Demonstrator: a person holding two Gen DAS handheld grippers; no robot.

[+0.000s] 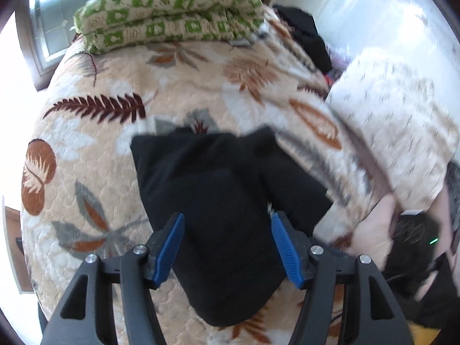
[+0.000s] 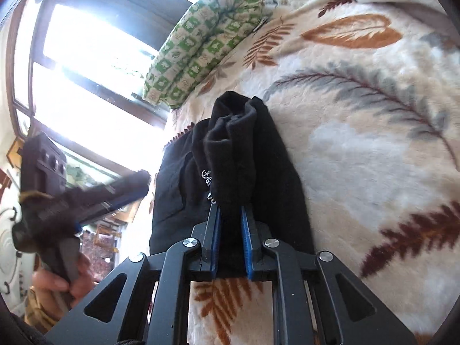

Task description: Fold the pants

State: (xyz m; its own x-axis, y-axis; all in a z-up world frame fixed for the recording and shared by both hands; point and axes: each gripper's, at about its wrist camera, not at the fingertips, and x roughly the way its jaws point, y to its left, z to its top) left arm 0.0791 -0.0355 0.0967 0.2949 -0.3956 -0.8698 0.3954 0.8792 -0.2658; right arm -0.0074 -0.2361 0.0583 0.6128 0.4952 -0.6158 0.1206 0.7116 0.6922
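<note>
A fold is mid-way: the right gripper (image 2: pixel 230 215) is clamped on a bunched edge of the black pants (image 1: pixel 218 189); the left gripper (image 1: pixel 227 230) hangs apart above them on the bed (image 1: pixel 115 149). Next, probably lay that edge over.

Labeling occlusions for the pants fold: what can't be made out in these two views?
- Left wrist view: the near end of the black pants is hidden by the open left gripper.
- Right wrist view: the fabric pinched in the right gripper hides the pants' far side.
- Right wrist view: the white lettering is creased and too small to read.
</note>
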